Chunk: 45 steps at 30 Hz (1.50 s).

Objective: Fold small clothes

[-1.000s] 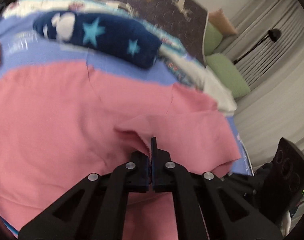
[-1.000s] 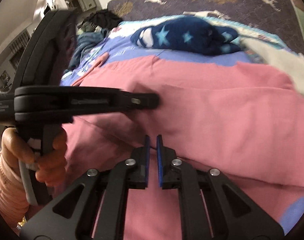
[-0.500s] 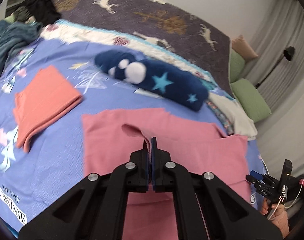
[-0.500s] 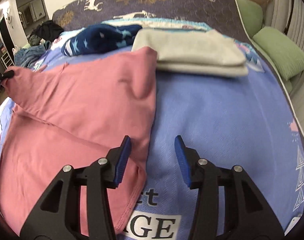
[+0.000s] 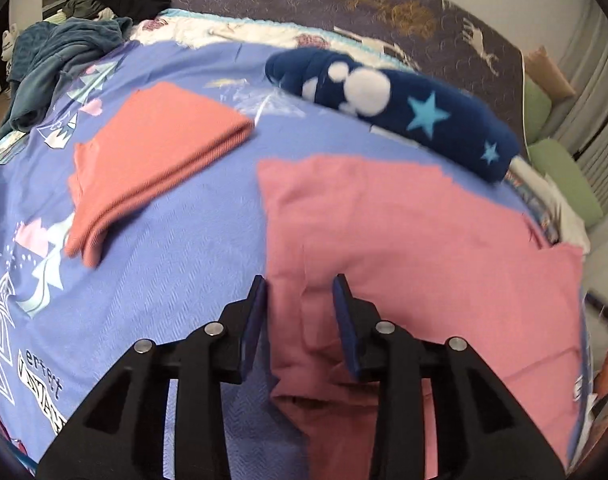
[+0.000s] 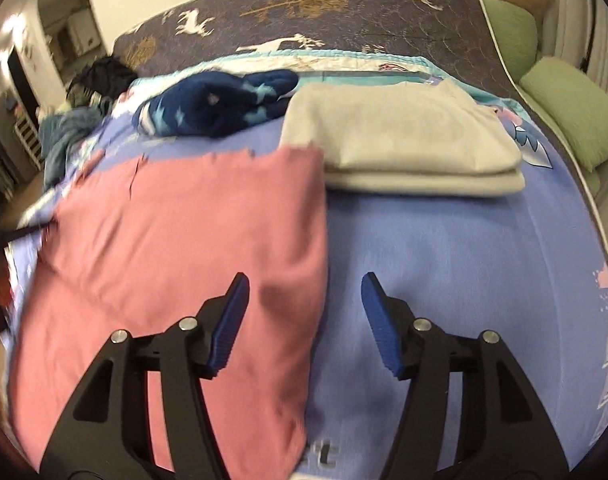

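A pink garment (image 5: 416, 248) lies flat on the blue bedspread (image 5: 155, 264); it also shows in the right wrist view (image 6: 175, 248). My left gripper (image 5: 299, 292) is open and empty, just above the garment's left edge. My right gripper (image 6: 304, 288) is wide open and empty, hovering over the garment's right edge, one finger above the cloth and one above the bedspread (image 6: 464, 248).
A folded orange garment (image 5: 151, 152) lies to the left. A navy star-patterned fleece (image 5: 404, 108) lies behind the pink garment. A folded cream garment (image 6: 400, 144) lies at the back right. A teal pile (image 5: 59, 64) sits at the far left. Green pillows (image 6: 572, 112) lie at the right.
My left gripper has let go of the pink garment and opened; the garment now lies flat. My right gripper has opened wider at the garment's right edge.
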{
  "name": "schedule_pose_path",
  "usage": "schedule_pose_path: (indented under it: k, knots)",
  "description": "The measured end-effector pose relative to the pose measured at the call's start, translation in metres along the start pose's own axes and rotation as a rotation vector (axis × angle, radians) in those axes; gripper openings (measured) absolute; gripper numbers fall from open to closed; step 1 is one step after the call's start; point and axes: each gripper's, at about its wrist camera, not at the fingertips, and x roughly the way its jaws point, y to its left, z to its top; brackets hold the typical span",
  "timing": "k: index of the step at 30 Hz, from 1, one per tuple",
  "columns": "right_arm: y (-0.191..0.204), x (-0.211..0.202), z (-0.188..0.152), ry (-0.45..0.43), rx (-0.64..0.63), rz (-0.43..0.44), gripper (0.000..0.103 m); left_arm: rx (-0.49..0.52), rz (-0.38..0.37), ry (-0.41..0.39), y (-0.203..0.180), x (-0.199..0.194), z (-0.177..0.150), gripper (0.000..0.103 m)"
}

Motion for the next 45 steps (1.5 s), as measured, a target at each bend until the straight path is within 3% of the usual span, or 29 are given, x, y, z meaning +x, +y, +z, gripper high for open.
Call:
schedule_pose_path:
  k: [3,6,8,14,16,23,25,27,30,33,38,40,41,44,45]
  knots:
    - [0.012,0.002,0.032,-0.021,-0.071,-0.010,0.058,0.046,0.033,-0.026,-0.005,0.000,-0.005,0.038]
    - [0.040,0.011,0.065,0.002,-0.208,0.046,0.032,0.058,0.055,-0.029,-0.008,0.001,-0.005,0.038]
    - [0.057,0.026,0.083,0.049,-0.270,0.076,0.024,0.071,0.067,-0.039,-0.011,0.002,-0.007,0.038]
    - [0.089,0.094,0.104,0.260,-0.469,-0.046,0.023,0.081,0.075,-0.053,-0.012,0.001,-0.009,0.039]
    - [0.088,0.109,0.099,0.341,-0.521,-0.076,0.029,0.084,0.074,-0.054,-0.012,0.001,-0.010,0.039]
    - [0.085,0.108,0.083,0.397,-0.593,-0.047,0.030,0.075,0.055,-0.062,-0.010,0.000,-0.011,0.039]
    - [0.087,0.108,0.079,0.409,-0.619,-0.056,0.003,0.076,0.054,-0.063,-0.010,0.001,-0.011,0.039]
    - [0.088,0.105,0.081,0.369,-0.629,-0.115,0.002,0.084,0.060,-0.066,-0.011,0.001,-0.011,0.039]
    - [0.063,0.083,0.105,0.234,-0.479,-0.128,0.001,0.088,0.065,-0.070,-0.012,0.001,-0.012,0.039]
    - [0.018,0.076,0.113,0.222,-0.262,-0.094,0.001,0.084,0.060,-0.070,-0.011,0.001,-0.012,0.039]
    - [-0.007,0.055,0.099,0.144,-0.148,-0.099,0.002,0.085,0.062,-0.070,-0.011,0.001,-0.012,0.039]
    - [-0.010,0.036,0.097,0.058,-0.128,-0.192,0.020,0.085,0.063,-0.071,-0.011,0.000,-0.012,0.039]
    - [-0.008,0.027,0.093,0.029,-0.129,-0.199,0.020,0.083,0.062,-0.071,-0.010,0.000,-0.011,0.039]
    - [0.003,0.006,0.077,0.010,-0.147,-0.056,0.020,0.080,0.060,-0.071,-0.009,0.000,-0.011,0.039]
    - [0.010,0.002,0.063,0.029,-0.163,0.031,0.020,0.081,0.061,-0.071,-0.009,0.000,-0.011,0.039]
